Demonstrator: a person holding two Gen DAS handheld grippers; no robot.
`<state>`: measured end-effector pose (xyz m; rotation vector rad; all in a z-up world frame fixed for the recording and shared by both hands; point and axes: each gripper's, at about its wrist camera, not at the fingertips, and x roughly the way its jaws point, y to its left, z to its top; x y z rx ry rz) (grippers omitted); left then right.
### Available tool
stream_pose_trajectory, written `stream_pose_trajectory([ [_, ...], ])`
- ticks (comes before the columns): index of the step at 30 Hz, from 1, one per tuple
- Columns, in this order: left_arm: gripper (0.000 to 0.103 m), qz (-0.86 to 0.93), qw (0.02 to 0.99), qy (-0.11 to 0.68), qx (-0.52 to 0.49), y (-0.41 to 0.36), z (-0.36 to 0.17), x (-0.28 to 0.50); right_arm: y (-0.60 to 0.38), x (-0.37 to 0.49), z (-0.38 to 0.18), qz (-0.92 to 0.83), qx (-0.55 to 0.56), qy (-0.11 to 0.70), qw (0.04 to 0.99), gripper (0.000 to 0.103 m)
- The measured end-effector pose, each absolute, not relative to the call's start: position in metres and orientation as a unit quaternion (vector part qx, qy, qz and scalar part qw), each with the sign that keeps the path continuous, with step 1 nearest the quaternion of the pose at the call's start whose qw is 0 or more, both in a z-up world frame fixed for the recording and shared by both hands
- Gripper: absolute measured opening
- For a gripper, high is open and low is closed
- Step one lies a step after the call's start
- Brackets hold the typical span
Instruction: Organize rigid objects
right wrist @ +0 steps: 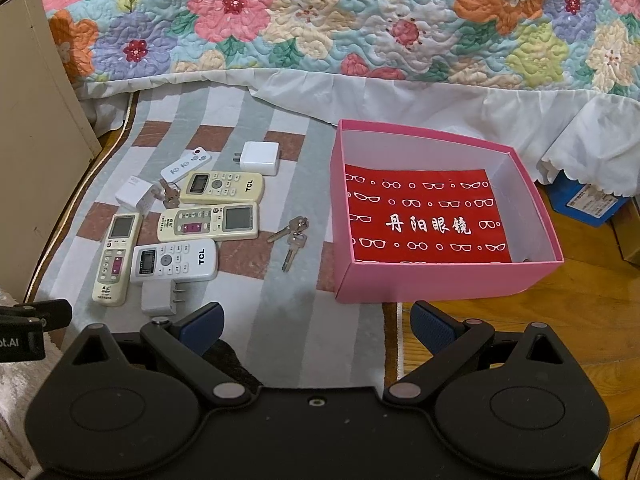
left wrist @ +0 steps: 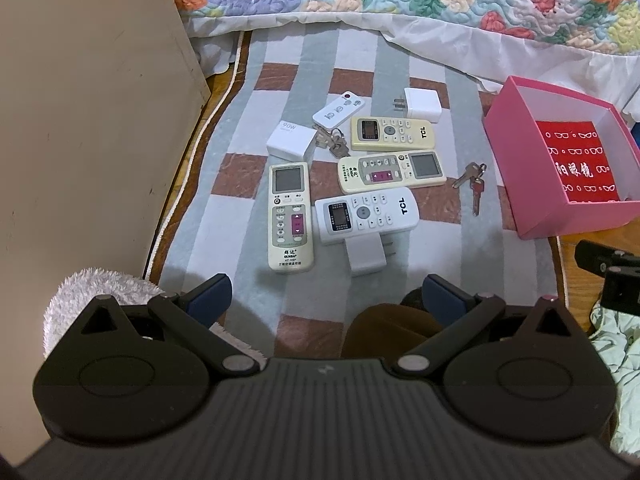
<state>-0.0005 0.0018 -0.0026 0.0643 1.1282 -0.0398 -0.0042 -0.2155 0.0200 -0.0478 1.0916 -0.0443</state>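
Note:
Several remotes lie on a striped mat: a white TCL remote, a cream upright remote, two yellowed remotes and a small white remote. White chargers and two key bunches lie among them. A pink box with a red lining stands at the right. My left gripper is open, near the mat's front. My right gripper is open, in front of the box.
A beige cabinet stands at the left. A floral quilt with a white frill hangs at the back. Wooden floor shows at the right, with a blue package under the frill. A fluffy white cloth lies at the lower left.

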Motion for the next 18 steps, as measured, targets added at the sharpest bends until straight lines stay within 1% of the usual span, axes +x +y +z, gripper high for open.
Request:
stream_pose_trajectory([
  [18,0.103,-0.037,0.850,0.525,0.021,0.000,0.009,-0.009,-0.215,-0.004,0.019,-0.021,-0.024,0.519,0.854,0.101],
])
